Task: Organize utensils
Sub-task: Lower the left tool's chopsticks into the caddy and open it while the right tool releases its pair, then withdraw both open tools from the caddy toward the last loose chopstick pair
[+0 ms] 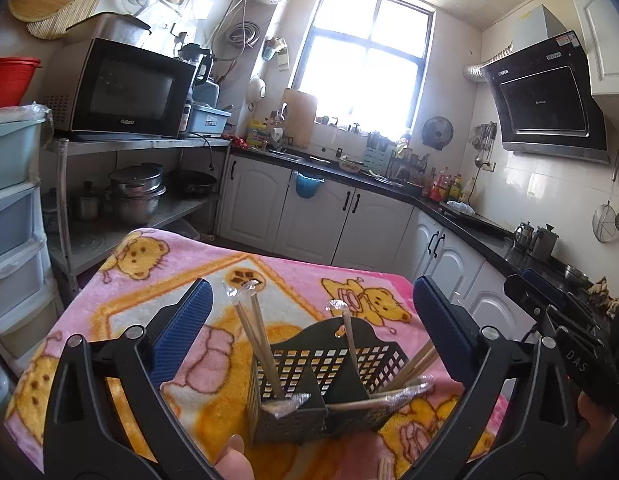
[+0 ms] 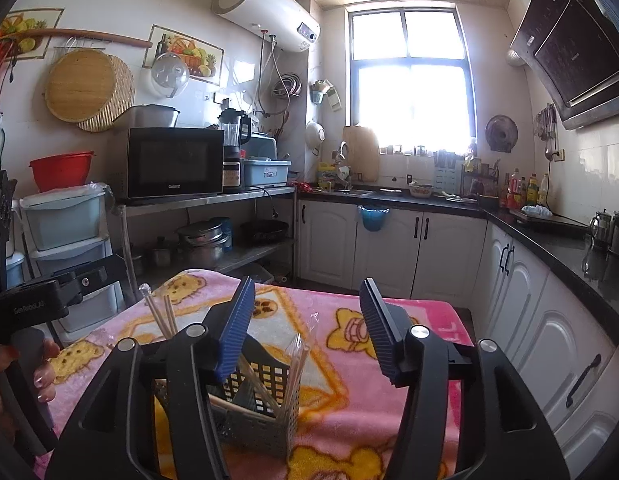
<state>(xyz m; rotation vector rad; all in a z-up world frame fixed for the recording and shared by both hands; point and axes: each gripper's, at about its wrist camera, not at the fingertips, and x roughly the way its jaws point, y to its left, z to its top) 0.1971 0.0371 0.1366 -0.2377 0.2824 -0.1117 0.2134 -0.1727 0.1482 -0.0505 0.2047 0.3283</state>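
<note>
A dark perforated utensil caddy (image 1: 321,376) stands on a pink bear-print blanket (image 1: 285,280). It holds several wrapped wooden chopsticks (image 1: 257,344); some stand upright, others (image 1: 405,392) lean out to the right. My left gripper (image 1: 309,308) is open and empty, its blue pads on either side above the caddy. In the right wrist view the caddy (image 2: 261,412) sits low behind the left finger, with chopsticks (image 2: 297,372) in it. My right gripper (image 2: 309,328) is open and empty above the blanket (image 2: 389,412).
White cabinets (image 1: 349,220) under a black counter run along the back and right. A metal rack with a microwave (image 1: 121,88) and pots stands at the left, beside plastic drawers (image 1: 13,208). The other hand-held gripper (image 2: 37,304) shows at the left edge.
</note>
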